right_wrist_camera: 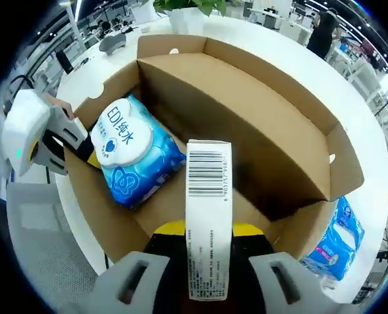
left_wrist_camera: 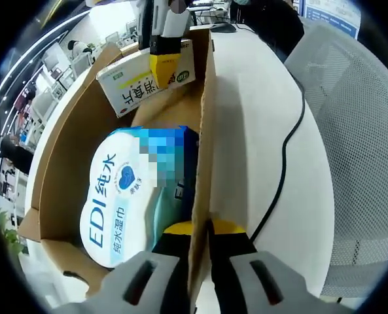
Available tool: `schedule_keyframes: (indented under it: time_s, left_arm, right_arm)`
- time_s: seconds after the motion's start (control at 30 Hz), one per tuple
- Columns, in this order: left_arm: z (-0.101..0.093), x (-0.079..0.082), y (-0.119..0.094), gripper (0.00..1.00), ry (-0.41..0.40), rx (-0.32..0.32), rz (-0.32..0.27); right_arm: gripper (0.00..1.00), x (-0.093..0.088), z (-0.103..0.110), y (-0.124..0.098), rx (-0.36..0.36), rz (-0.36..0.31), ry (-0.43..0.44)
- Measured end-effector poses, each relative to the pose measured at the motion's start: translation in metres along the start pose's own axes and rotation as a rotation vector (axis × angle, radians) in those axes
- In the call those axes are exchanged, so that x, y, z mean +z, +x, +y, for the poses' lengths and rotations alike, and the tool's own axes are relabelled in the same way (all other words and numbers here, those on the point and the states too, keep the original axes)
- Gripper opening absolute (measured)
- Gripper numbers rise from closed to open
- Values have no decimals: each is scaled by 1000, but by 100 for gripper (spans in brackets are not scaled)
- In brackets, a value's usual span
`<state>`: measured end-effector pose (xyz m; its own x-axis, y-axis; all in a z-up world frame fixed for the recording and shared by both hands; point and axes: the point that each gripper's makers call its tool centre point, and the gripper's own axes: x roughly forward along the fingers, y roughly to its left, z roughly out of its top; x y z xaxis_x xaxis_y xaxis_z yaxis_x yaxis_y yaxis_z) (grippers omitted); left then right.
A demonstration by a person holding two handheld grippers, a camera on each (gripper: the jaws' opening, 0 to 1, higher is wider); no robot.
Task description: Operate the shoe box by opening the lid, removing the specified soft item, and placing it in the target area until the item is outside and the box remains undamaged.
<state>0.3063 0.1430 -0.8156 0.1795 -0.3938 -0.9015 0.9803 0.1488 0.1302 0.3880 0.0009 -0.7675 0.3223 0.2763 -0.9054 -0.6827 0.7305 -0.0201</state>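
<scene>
An open cardboard shoe box (left_wrist_camera: 69, 131) (right_wrist_camera: 246, 118) stands on a white table. My left gripper (left_wrist_camera: 200, 232) is shut on the box's side wall, and the same gripper (right_wrist_camera: 82, 147) appears at the box's left edge in the right gripper view. Inside lies a blue soft pack of wet wipes (left_wrist_camera: 131, 190) (right_wrist_camera: 135, 150). My right gripper (right_wrist_camera: 209, 229) is shut on a white carton (right_wrist_camera: 209, 216) with a barcode, held over the box's near wall. In the left gripper view that gripper (left_wrist_camera: 164, 39) holds the white and yellow carton (left_wrist_camera: 148, 82) at the far end.
A black cable (left_wrist_camera: 285, 150) runs over the white table (left_wrist_camera: 252, 118) beside a mesh chair (left_wrist_camera: 357, 131). A second blue pack (right_wrist_camera: 341, 239) lies on the table outside the box. A potted plant (right_wrist_camera: 187, 16) stands beyond the box.
</scene>
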Motion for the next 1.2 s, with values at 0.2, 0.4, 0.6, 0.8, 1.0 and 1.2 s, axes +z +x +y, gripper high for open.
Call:
schedule_keyframes:
  time_s: [0.2,0.4,0.6,0.8,1.0,1.2]
  left_arm:
    - [0,-1,-1,4,1,0,0]
    - [0,-1,-1,4,-1,-1,1]
    - [0,-2,-1,4,0,0,1]
    - [-1,-2,-1,4,-3,-1,2]
    - [-1,-2,-1,4,-5,0,2]
    - [-1,-2,-1,4,-4,1,2]
  right_arm:
    - [19,0,9,-5,11,-57,66]
    - [19,4,9,-16,-7,-116,89]
    - [19,3,7,-30,-32,-164,48]
    - [19,1,9,-44,-31,-215,95]
    - [18,2,12,-57,-4,-258,157]
    - [18,9,13,-69,0,-307,159]
